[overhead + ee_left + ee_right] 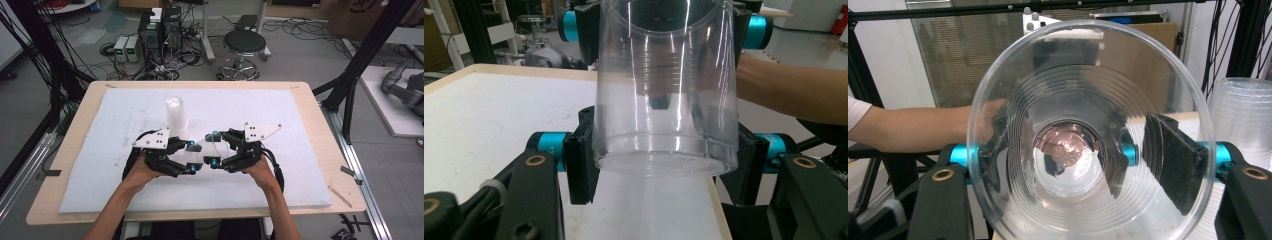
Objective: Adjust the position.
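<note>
A clear plastic cup lies level above the white mat, held between both grippers. My left gripper is shut on its base end; in the left gripper view the pads press the cup just above its bottom rim. My right gripper is shut on the mouth end. In the right gripper view the cup's open mouth faces the camera and my right gripper has a jaw on each side of the wall. A stack of clear cups stands upside down just behind the left gripper.
The white foam mat covers most of the wooden table. The cup stack is close beside the right gripper. Behind the table are a black stool, computer boxes with cables, and black frame posts at the right.
</note>
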